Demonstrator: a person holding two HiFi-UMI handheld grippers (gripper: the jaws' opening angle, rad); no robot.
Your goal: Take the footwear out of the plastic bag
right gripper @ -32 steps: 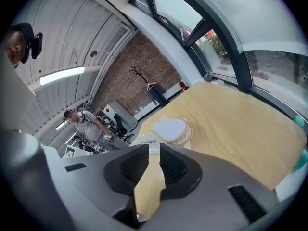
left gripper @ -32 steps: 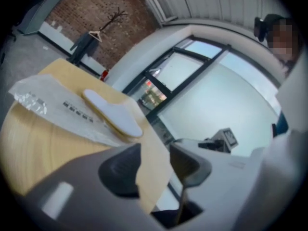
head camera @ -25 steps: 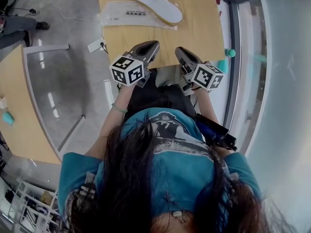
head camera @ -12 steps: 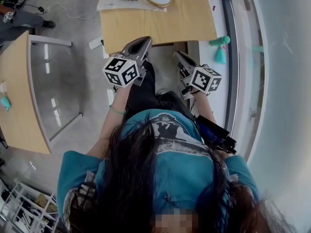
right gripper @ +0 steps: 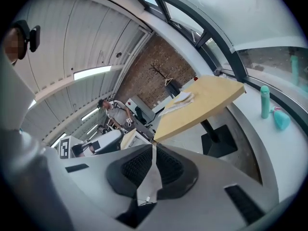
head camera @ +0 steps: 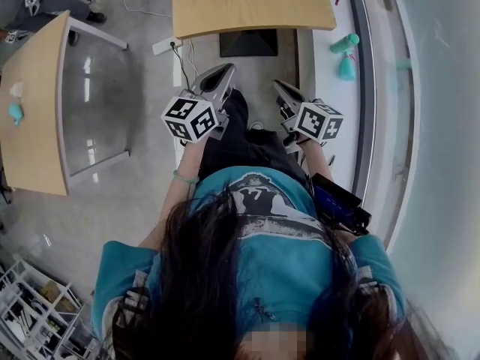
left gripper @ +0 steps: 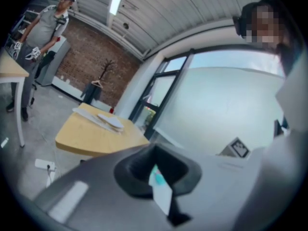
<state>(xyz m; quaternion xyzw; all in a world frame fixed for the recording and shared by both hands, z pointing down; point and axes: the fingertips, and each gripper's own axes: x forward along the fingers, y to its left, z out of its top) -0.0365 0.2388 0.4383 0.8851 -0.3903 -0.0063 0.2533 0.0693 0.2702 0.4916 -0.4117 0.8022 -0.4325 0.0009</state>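
The white slipper (left gripper: 111,122) lies on top of the flat plastic bag (left gripper: 86,113) on the far end of the wooden table (head camera: 255,10). The right gripper view shows the slipper (right gripper: 183,97) and the bag (right gripper: 172,108) small and distant. In the head view only their edge shows at the top. I hold both grippers close to my lap, well short of the table. My left gripper (head camera: 224,71) is shut with nothing in it. The jaws of my right gripper (head camera: 280,88) stand together, nothing between them.
A second wooden table (head camera: 34,111) with a glass side stands at the left. A teal bottle (head camera: 346,43) and a spray bottle (head camera: 346,66) sit on the window ledge at the right. A power strip (head camera: 165,46) lies on the floor. A person (left gripper: 48,18) stands far back.
The table with the bag and slipper has slid to the top of the head view as I backed away. Both grippers stay near my lap, pointing forward.
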